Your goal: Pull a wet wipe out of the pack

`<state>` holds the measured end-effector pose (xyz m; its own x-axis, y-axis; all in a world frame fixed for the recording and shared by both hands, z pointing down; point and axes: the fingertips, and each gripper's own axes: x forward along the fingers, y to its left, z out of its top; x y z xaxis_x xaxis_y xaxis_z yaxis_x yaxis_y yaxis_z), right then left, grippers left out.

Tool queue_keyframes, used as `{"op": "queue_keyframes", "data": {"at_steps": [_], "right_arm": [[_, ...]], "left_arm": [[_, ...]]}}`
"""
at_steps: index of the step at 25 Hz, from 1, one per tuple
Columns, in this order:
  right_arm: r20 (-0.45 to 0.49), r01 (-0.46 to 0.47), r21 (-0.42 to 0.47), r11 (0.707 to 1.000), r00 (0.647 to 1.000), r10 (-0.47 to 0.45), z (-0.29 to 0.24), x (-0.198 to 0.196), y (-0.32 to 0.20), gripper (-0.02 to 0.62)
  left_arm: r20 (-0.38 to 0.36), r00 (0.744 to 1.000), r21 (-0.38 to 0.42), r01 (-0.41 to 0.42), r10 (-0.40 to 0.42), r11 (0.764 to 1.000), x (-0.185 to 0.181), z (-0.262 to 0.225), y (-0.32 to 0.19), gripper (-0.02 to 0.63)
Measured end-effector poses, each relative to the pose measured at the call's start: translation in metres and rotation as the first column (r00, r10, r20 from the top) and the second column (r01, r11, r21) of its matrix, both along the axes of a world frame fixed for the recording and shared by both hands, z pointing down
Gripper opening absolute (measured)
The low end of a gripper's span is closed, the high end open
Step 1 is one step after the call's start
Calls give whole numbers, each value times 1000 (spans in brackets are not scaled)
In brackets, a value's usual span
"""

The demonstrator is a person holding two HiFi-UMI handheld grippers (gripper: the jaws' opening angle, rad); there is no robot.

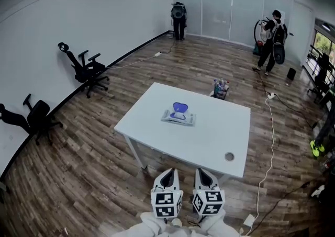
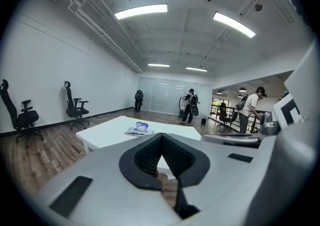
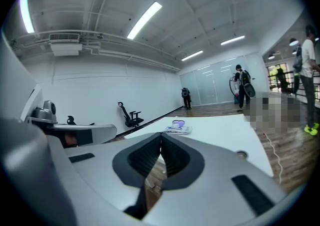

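The wet wipe pack, blue flap raised, lies untouched mid-table, at twelve o'clock from the left gripper and right gripper. Both are closed and empty, so the whole pull seems ahead. The white table stands on wood floor, with office chairs at nine o'clock.

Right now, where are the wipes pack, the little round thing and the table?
Wipes pack [image 1: 178, 118]: head view, on its flat white body.
Round thing [image 1: 229, 156]: head view, on its middle.
Table [image 1: 209, 131]: head view, on the bare white top.
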<state>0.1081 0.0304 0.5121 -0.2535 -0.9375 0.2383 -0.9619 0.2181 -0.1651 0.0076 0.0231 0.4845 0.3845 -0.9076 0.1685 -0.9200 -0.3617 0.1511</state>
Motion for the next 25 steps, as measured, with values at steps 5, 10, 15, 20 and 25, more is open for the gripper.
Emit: {"op": "queue_keyframes", "data": {"at_steps": [5,10,15,20,25], "right_arm": [[-2,6,-10,1000,1000,-6,4,-1,-12,9],[-14,2,-10,1000,1000,-3,5,3,-23,9],[-20,-20,-11,1000,1000,20,10,11,-37,9],[-25,-22,-20,1000,999,21,14,10,-54,9],[-25,-15,-8,1000,1000,15,10,4,-72,9]], "left_arm": [[10,1000,-14,-4,4,1000,2,5,-12,0],[10,1000,-12,-2,3,1000,3,4,-27,0],[10,1000,-12,-16,16,1000,7,10,-45,0],[10,1000,-16,-14,14,1000,4,13,-63,0],[5,1000,-5,-9,9,1000,-1,9,-79,0]]}}
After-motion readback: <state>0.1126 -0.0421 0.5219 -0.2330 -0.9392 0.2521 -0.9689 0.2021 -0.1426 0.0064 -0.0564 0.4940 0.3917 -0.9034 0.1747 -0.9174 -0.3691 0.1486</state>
